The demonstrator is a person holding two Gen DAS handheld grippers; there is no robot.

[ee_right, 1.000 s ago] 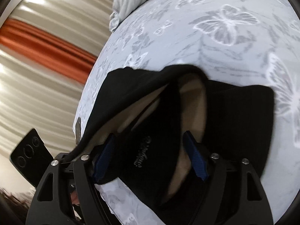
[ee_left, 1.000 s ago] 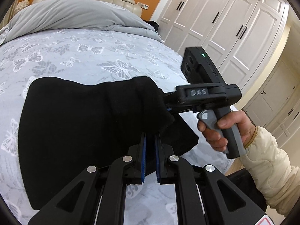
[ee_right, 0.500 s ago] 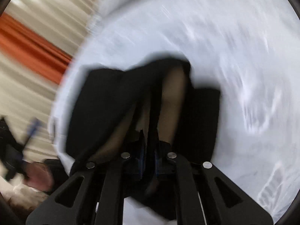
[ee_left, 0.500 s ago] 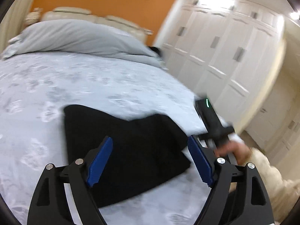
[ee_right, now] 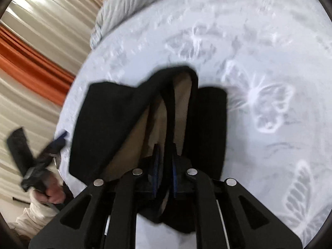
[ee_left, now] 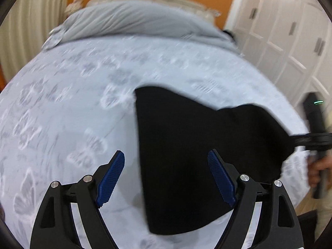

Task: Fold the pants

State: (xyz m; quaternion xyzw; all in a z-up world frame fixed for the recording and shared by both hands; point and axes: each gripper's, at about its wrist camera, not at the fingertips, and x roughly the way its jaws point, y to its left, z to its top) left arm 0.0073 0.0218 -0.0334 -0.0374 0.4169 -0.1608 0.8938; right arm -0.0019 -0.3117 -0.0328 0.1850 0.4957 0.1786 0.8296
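Black pants [ee_left: 197, 145] lie folded on the butterfly-print bed [ee_left: 72, 103]; their tan lining [ee_right: 157, 112] shows in the right wrist view. My left gripper [ee_left: 166, 153] is open above the pants' near left edge, with nothing pressed between its blue pads [ee_left: 112, 176]. My right gripper [ee_right: 165, 147] pinches a raised fold of the pants [ee_right: 116, 114] between nearly closed pads, and its jaws are opening slightly. From the left wrist view, the right gripper [ee_left: 300, 141] holds the pants' right corner up off the bed. The left gripper [ee_right: 60, 137] shows blurred at the bed's left edge.
A rumpled grey duvet [ee_left: 134, 20] lies across the head of the bed under an orange wall. White wardrobe doors [ee_left: 290, 31] stand to the right of the bed. Striped curtains [ee_right: 31, 41] hang on the other side. A person's hand [ee_right: 51, 193] grips the left tool.
My left gripper opened, let go of the pants and swung left and back. My right gripper closed on a fold of the pants and lifted it.
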